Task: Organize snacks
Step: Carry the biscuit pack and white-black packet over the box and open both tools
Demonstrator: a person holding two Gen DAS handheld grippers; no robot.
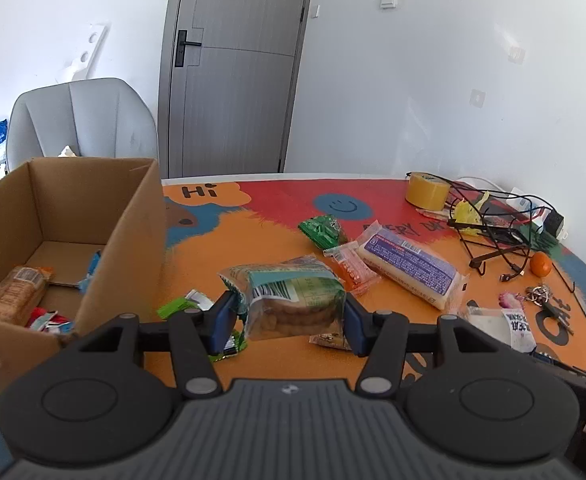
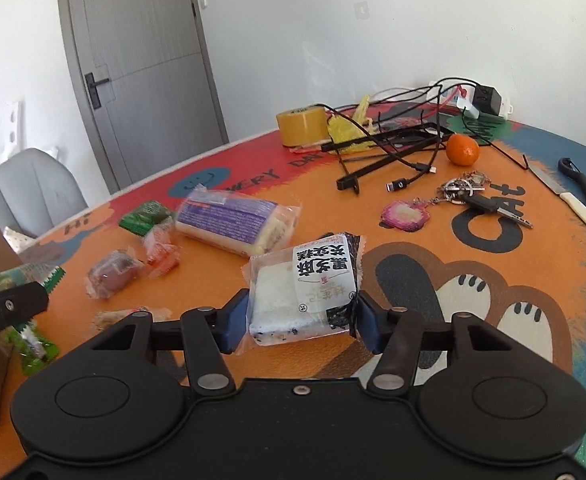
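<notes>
My left gripper [image 1: 289, 320] is shut on a clear packet of round biscuits with a green and teal label [image 1: 293, 296], held above the orange table mat. An open cardboard box [image 1: 133, 216] stands just to its left, with a biscuit packet [image 1: 13, 292] and small wrappers inside. My right gripper [image 2: 301, 320] is shut on a white cake packet with a black-lettered label [image 2: 293, 292]. Farther back on the mat lie a long purple-labelled packet [image 2: 229, 224], a green packet [image 2: 145, 216] and a small orange packet [image 2: 161, 256].
At the back right of the table are a yellow tape roll [image 2: 303, 126], tangled black cables [image 2: 397, 148], a tangerine [image 2: 463, 150], keys [image 2: 477, 198] and a white-handled knife [image 2: 573, 204]. A grey chair [image 1: 81, 120] stands behind the box, before a grey door [image 1: 237, 68].
</notes>
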